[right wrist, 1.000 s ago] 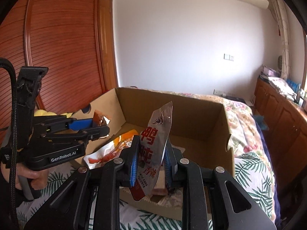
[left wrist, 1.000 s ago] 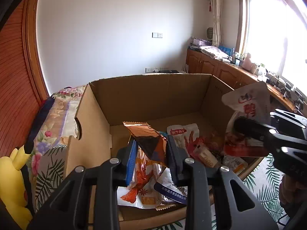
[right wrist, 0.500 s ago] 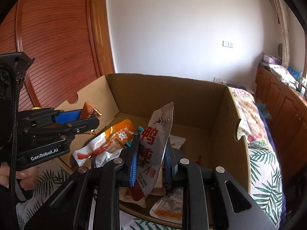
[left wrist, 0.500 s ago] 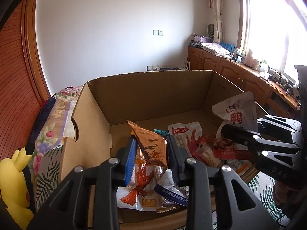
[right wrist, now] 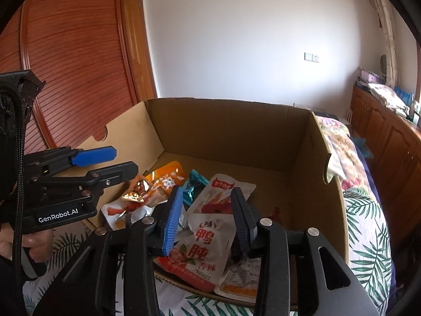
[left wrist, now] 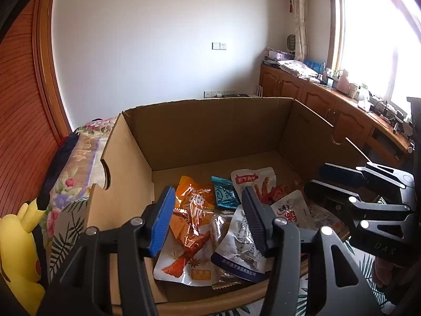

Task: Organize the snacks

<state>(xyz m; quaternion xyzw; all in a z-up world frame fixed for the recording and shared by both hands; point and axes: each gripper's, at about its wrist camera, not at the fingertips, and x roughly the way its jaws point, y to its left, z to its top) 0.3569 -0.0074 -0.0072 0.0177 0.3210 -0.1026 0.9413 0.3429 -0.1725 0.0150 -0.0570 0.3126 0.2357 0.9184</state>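
Both the left gripper (left wrist: pixel 208 205) and right gripper (right wrist: pixel 206 206) hang open and empty over the cardboard box (left wrist: pixel 210 129), where the snack packets (right wrist: pixel 208 245) lie heaped. That looks like a drop finished; next, each must fetch another packet.

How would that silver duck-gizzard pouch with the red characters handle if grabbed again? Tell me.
The silver pouch lies slumped over other packets in the cardboard box, so it is probably floppy and light. Its glossy film suggests it could slip in a shallow pinch. The right claw above it is open.
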